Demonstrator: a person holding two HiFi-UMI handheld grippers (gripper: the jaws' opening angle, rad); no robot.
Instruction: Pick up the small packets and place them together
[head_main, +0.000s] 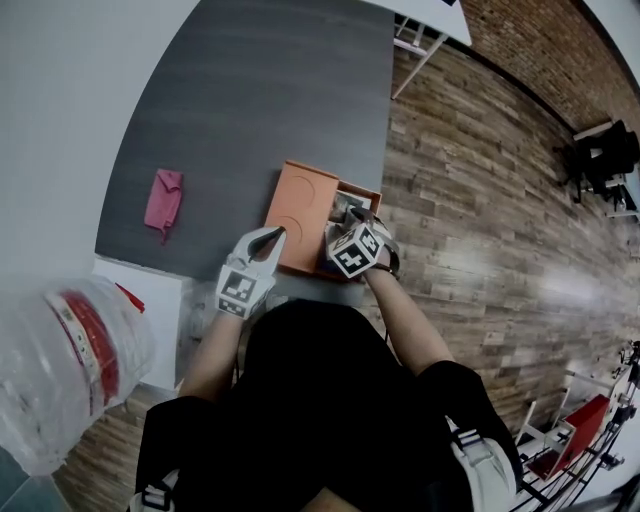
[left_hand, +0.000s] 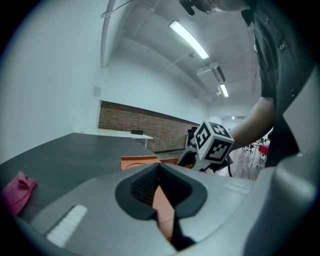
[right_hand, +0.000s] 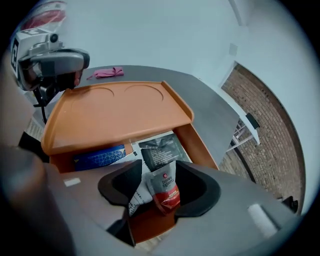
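Right gripper (right_hand: 150, 218) hangs over the open near end of the orange box (right_hand: 200, 145), jaws released, with the red packet (right_hand: 165, 190) between them, long axis near-to-far, beside the dark packet (right_hand: 162, 152); left gripper (left_hand: 167, 225), further left, clamps the orange lid (right_hand: 115, 112).

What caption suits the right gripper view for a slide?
Hand-held gripper, jaws apart, with a red-and-white packet between them, over an orange box of packets.

I read "Douwe Egberts" on the red-and-white packet (right_hand: 164, 190); the black packet's (right_hand: 161, 152) print is too small.
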